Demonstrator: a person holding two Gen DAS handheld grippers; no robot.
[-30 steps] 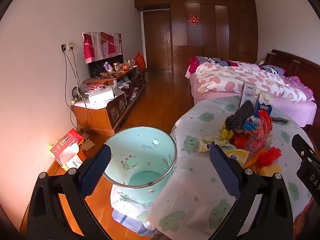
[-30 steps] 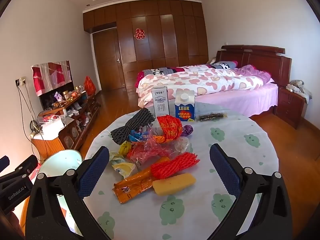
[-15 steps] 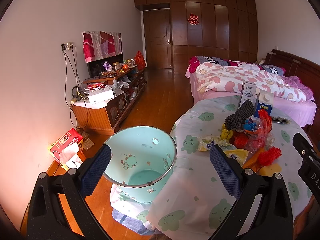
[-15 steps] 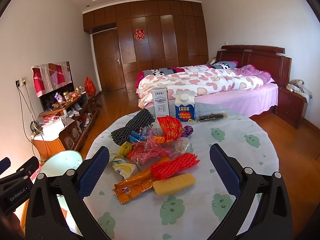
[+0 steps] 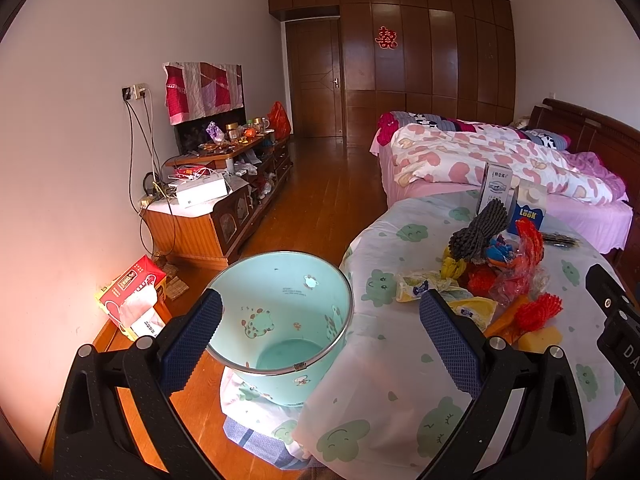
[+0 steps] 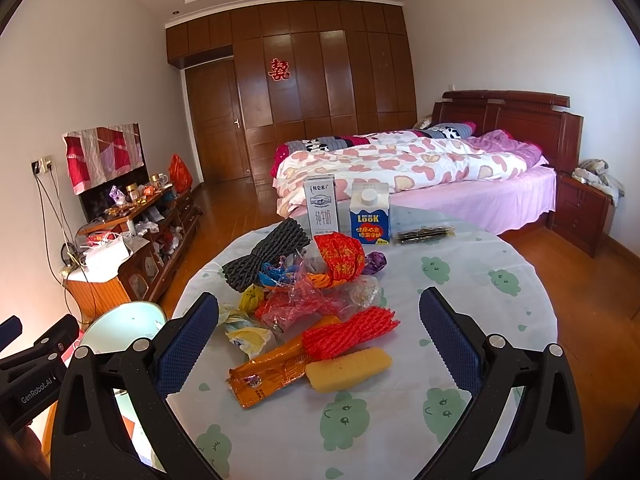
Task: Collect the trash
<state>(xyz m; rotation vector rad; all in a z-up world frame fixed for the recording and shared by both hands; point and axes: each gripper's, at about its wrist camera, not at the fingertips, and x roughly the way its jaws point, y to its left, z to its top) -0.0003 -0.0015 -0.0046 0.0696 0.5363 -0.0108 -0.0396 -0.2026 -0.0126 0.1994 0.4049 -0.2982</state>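
A pile of trash lies on the round table (image 6: 460,280): a yellow sponge (image 6: 348,368), an orange wrapper (image 6: 268,374), red foam netting (image 6: 348,330), black foam netting (image 6: 264,254), crumpled red plastic (image 6: 340,258) and a yellow-white wrapper (image 6: 246,334). Behind them stand a white milk carton (image 6: 320,204) and a blue carton (image 6: 370,212). A mint-green bin (image 5: 280,320) stands on the floor left of the table, empty inside. My left gripper (image 5: 320,338) hangs open above the bin's rim. My right gripper (image 6: 320,334) is open over the near trash, touching nothing.
A pink bed (image 6: 400,168) stands behind the table. A low wooden cabinet (image 5: 216,208) cluttered with items runs along the left wall, with a red tissue box (image 5: 134,296) on the floor near it. A nightstand (image 6: 580,208) sits at far right.
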